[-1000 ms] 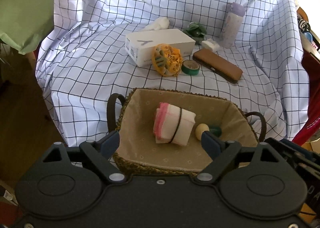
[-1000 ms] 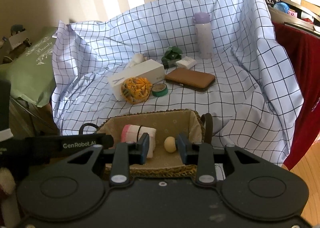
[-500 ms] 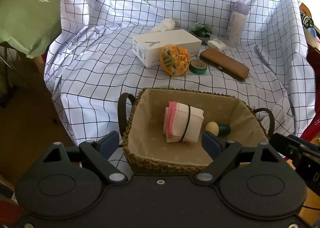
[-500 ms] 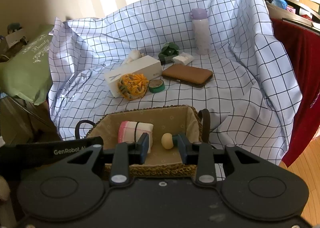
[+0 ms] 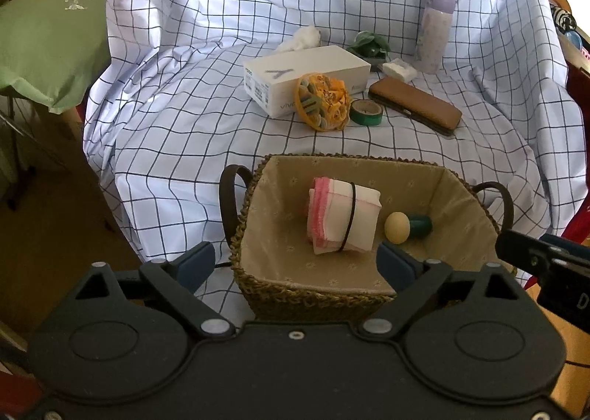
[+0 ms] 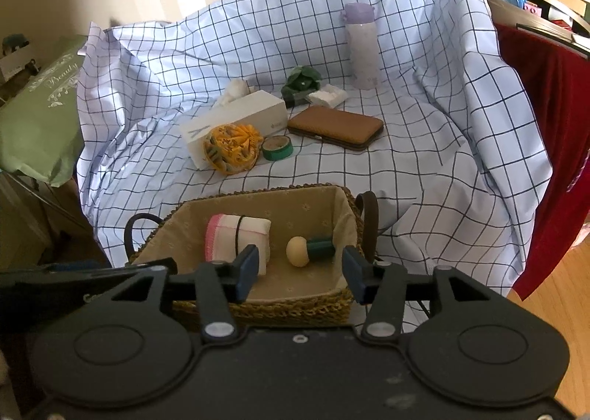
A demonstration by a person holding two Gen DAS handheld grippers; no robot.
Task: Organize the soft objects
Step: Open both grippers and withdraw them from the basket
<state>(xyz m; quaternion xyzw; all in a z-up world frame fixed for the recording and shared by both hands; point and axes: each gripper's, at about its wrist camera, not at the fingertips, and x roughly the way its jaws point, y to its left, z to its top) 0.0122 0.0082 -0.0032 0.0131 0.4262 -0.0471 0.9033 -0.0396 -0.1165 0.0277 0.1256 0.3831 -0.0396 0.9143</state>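
My right gripper (image 6: 300,272) was fully closed a second ago; its jaws are now opening, with nothing between them. My left gripper (image 5: 297,265) was already wide and its jaws are opening further, also empty. Between the earlier frames and now, the basket (image 5: 258,294) contents have not shifted.

Task status, as a judgement: two items are already stowed. The folded pink-and-white cloth bundle (image 5: 343,221), bound by a dark band, lies on the basket liner. The cream-headed, green-handled puff (image 6: 309,250) lies just beside it, toward the basket's right side. Both jaw sets parting over the basket suggests that a deposit is finished and the next pick is due.

Remaining candidates on the checked sheet (image 5: 177,117):
- The yellow fabric bundle (image 5: 324,101), leaning against the white box (image 5: 306,79).
- The white wad (image 5: 304,38) behind the box.
- The small white pad (image 6: 328,95) near the green leafy item (image 6: 302,79).

The tape roll (image 5: 365,113), brown case (image 5: 415,106) and bottle (image 6: 361,45) appear rigid and probably stay out.

Pose: both grippers point forward and steeply downward at the basket's near rim. The left one sits over the near-left corner. The right one sits over the near-right part, its body visible at the right edge of the left wrist view.
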